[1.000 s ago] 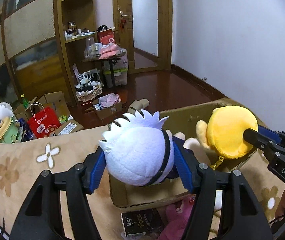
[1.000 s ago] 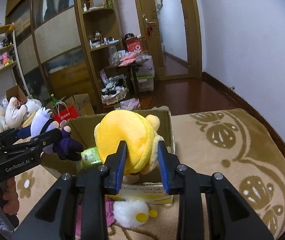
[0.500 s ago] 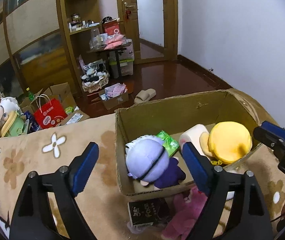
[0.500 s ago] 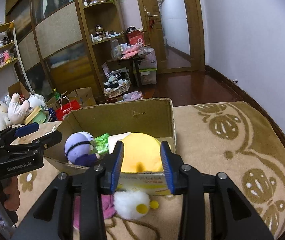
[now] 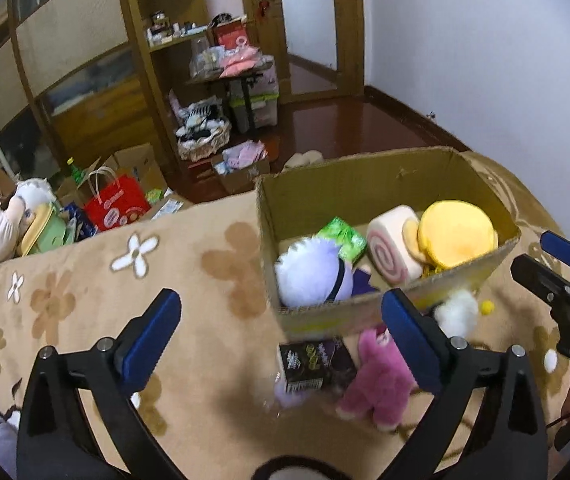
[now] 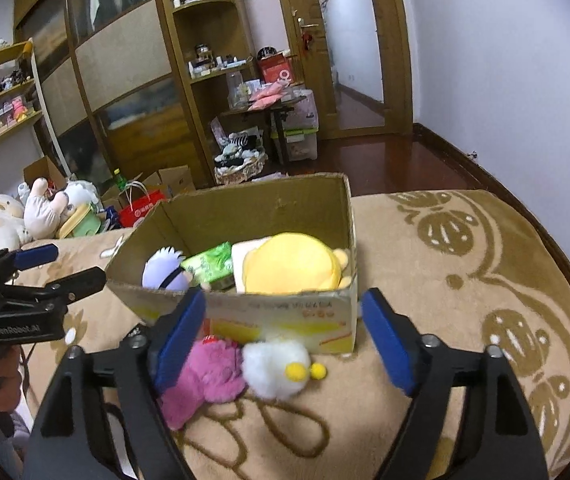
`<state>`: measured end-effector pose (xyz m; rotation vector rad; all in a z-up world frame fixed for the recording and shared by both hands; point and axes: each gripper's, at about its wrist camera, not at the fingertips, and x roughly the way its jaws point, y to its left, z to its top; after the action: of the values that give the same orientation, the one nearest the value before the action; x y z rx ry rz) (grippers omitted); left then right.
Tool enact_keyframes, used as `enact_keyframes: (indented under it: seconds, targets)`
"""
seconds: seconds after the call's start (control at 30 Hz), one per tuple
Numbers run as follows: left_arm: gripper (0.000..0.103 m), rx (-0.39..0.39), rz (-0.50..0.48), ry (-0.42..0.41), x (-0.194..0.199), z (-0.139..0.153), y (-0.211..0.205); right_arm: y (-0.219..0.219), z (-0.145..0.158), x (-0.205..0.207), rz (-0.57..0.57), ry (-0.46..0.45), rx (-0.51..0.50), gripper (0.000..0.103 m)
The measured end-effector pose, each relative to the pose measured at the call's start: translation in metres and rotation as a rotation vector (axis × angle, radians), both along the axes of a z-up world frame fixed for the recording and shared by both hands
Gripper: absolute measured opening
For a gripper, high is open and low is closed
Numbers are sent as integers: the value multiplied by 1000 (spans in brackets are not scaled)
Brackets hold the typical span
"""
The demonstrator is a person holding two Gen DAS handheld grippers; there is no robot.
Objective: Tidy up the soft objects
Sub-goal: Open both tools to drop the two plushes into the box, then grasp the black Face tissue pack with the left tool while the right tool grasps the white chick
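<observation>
**Both plushies dropped, jaws opening empty**

Left hand-held gripper [image 5: 281, 332] released: purple-haired doll [image 5: 312, 274] now sits in the cardboard box [image 5: 365, 184]. Right hand-held gripper [image 6: 283, 334] likewise: yellow plush [image 6: 291, 264] inside. Pink plush [image 6: 201, 380] and white plush [image 6: 275, 368] wait outside, next picks.

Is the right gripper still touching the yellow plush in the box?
Apart. The right wrist view shows the right gripper, jaws opening and empty, outside the cardboard box; the yellow plush lies inside.

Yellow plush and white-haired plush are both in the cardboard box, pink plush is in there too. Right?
Not quite. The pink plush lies outside the cardboard box, on the blanket in front of it, as the right wrist view shows. The yellow plush and white-haired plush are inside.
</observation>
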<state>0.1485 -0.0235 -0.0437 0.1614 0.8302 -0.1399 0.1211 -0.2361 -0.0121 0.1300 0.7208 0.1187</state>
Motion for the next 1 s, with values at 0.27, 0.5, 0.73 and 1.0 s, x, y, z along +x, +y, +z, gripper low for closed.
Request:
enact_keyframes:
  seconds: [0.27, 0.5, 0.73, 1.0]
  targets:
    - [101, 27, 9, 131, 1, -19, 3, 6, -12, -8, 15, 59, 14, 100]
    - [101, 42, -1, 241, 13, -54, -3, 7, -30, -2, 16, 114, -9, 101]
    - [101, 37, 18, 293, 23, -76, -4, 3, -44, 7, -4, 154, -5, 101]
    - [101, 20, -7, 331, 32, -94, -12, -4, -62, 20, -35, 213, 20, 101]
